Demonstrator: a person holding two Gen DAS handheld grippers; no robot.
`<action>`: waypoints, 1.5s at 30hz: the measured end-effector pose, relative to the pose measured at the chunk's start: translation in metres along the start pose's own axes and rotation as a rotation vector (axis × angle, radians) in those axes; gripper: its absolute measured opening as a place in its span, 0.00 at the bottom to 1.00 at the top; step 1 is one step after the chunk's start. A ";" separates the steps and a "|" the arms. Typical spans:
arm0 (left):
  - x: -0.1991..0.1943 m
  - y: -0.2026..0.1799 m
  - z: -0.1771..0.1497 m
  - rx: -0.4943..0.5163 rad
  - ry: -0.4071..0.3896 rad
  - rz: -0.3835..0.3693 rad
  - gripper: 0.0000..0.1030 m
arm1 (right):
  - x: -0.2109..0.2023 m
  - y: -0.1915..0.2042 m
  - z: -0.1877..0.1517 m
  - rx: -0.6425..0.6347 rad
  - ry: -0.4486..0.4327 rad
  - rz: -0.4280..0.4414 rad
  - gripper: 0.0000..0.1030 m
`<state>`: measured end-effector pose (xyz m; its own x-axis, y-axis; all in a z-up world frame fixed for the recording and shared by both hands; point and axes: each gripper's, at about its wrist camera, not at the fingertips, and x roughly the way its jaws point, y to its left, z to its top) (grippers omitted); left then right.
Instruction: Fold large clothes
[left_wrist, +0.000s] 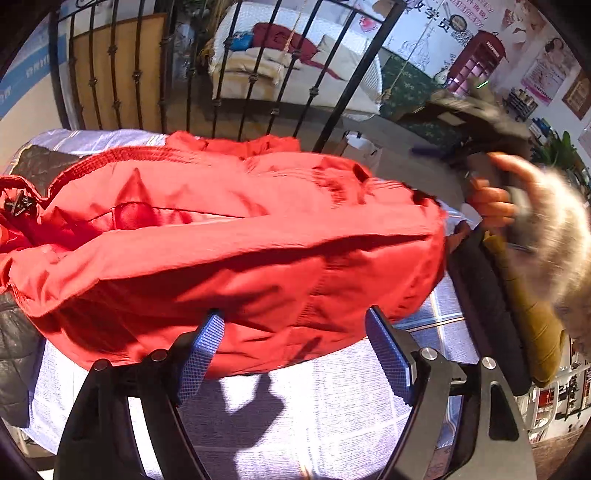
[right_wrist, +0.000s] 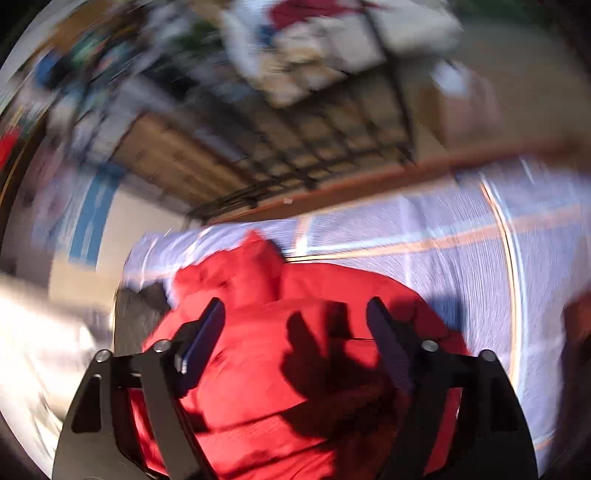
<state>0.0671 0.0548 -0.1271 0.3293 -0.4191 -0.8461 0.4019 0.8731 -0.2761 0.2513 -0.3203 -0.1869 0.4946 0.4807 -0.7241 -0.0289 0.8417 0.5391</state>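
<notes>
Through the left wrist camera, your left gripper (left_wrist: 295, 350) hangs with its jaws spread wide and nothing between the blue pads (left_wrist: 201, 354); the near hem of the red jacket (left_wrist: 236, 236) lies just beyond the tips. The jacket sits bunched in a thick roll across the pale checked bedsheet (left_wrist: 314, 406), with its zipper edge and a toggle at the far left. To finish this fold well, I judge you should bring the pads down onto a single flat edge, not the whole puffy roll, and press the trapped air out before taking the next fold. Here you can count one red jacket, one dark quilted garment (left_wrist: 14, 350) at the left edge, one iron bed rail (left_wrist: 258, 74), and one hand (left_wrist: 495, 199), blurred, at the right holding the other tool.

Through the right wrist camera, everything is smeared by motion. Your right gripper (right_wrist: 295, 339) is likewise parted, its pads (right_wrist: 205, 339) clear of the cloth, and its shadow falls on the jacket (right_wrist: 280, 369) directly beneath. The bedsheet (right_wrist: 461, 266) stretches bare to the right. Steady this hand first, I suggest, so that you can pick the seam cleanly. You can count one jacket and one sheet; the clutter beyond is too blurred to tally.
</notes>
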 end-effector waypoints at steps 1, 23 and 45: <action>0.003 0.004 0.000 -0.007 0.011 0.012 0.75 | -0.007 0.022 -0.007 -0.094 0.029 0.033 0.81; -0.020 0.006 -0.005 0.030 -0.048 0.133 0.75 | 0.073 0.175 -0.074 -0.948 0.175 -0.253 0.17; 0.137 0.087 0.149 -0.160 0.189 0.263 0.92 | 0.056 0.095 -0.019 -0.263 -0.003 -0.281 0.79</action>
<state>0.2746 0.0366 -0.1993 0.2333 -0.1348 -0.9630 0.1808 0.9791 -0.0932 0.2598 -0.2084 -0.1844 0.5177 0.2220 -0.8263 -0.1138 0.9750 0.1907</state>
